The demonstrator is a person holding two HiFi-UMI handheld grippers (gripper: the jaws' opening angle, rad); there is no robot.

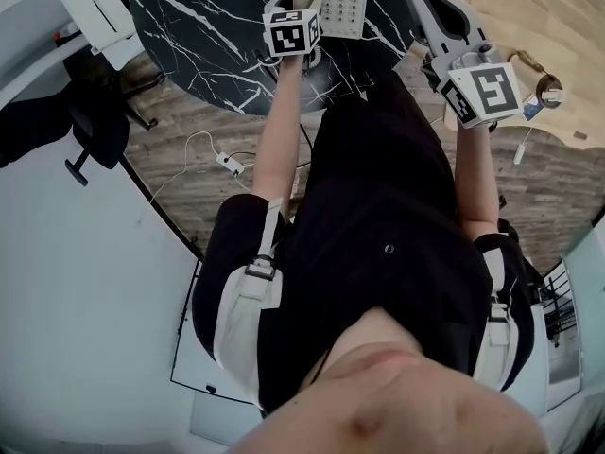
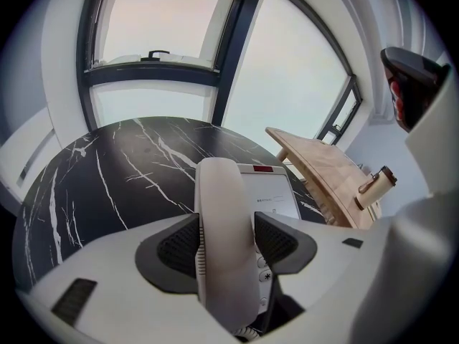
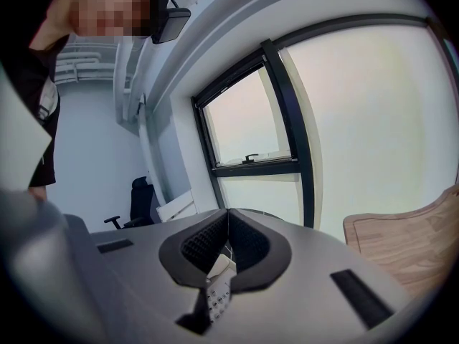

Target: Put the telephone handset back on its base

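Handset (image 2: 224,242): pale, smooth, round-ended, lying lengthwise along the left side of the base (image 2: 278,192) on the black marbled surface (image 2: 107,178). It sits between the pads of the left claw (image 2: 227,241), which stand open close beside it. Right claw (image 3: 228,215): closed, empty, held off to the side. Only the head view shows the keypad (image 1: 340,8) in full.
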